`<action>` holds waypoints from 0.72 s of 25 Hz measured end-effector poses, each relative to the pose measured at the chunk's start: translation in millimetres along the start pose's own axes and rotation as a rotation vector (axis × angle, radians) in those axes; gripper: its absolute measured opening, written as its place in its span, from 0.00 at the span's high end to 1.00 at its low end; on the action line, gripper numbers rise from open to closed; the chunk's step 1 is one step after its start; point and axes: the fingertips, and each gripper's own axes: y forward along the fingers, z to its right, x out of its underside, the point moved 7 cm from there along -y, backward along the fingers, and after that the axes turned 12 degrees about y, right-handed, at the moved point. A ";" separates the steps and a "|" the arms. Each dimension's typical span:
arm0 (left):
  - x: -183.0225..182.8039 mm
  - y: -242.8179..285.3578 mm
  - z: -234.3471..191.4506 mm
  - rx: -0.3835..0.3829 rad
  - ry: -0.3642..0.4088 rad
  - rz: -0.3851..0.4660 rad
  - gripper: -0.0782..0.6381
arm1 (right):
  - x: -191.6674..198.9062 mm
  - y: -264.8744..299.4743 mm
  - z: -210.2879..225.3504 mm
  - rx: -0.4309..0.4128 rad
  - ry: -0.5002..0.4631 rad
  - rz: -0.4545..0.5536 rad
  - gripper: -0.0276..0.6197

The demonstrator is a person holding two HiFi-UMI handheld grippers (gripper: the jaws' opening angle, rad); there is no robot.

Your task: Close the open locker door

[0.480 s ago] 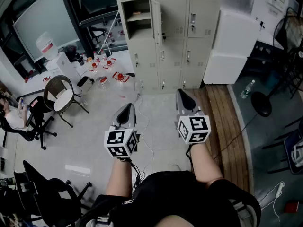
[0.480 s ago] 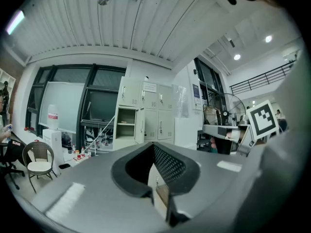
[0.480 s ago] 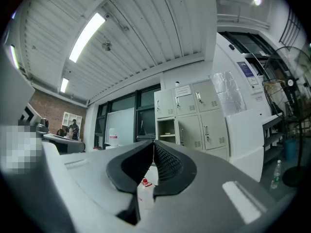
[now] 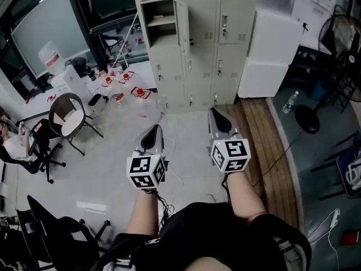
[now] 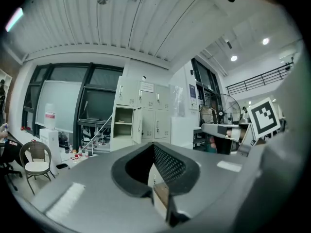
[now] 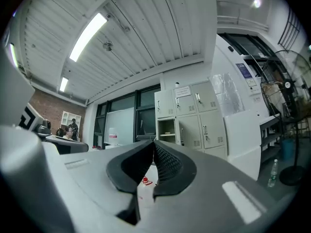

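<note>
The left gripper (image 4: 152, 131) has its two jaws shut tight together, and nothing is between them. The right gripper (image 4: 216, 114) is the same, with its jaws together and nothing held. Both point level at the far wall, side by side. The right one is a little farther out.

The lockers (image 4: 206, 55) stand far ahead, well apart from both grippers. The open locker door (image 4: 183, 22) is in the left column, high up. It sticks out toward the near side from the right edge of its opening (image 4: 160, 24). A shelf shows inside that opening. The other doors in view are shut.

On the floor left of the lockers lie small red and clear things (image 4: 132, 92). A chair (image 4: 69, 114) stands farther left. A big white box (image 4: 269, 49) stands just right of the lockers, and a bottle (image 4: 289, 103) stands on the floor to its right.
</note>
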 end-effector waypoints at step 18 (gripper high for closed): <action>9.0 9.1 -51.0 -0.020 0.012 0.041 0.89 | 12.5 39.1 -17.4 0.009 -0.004 0.027 0.94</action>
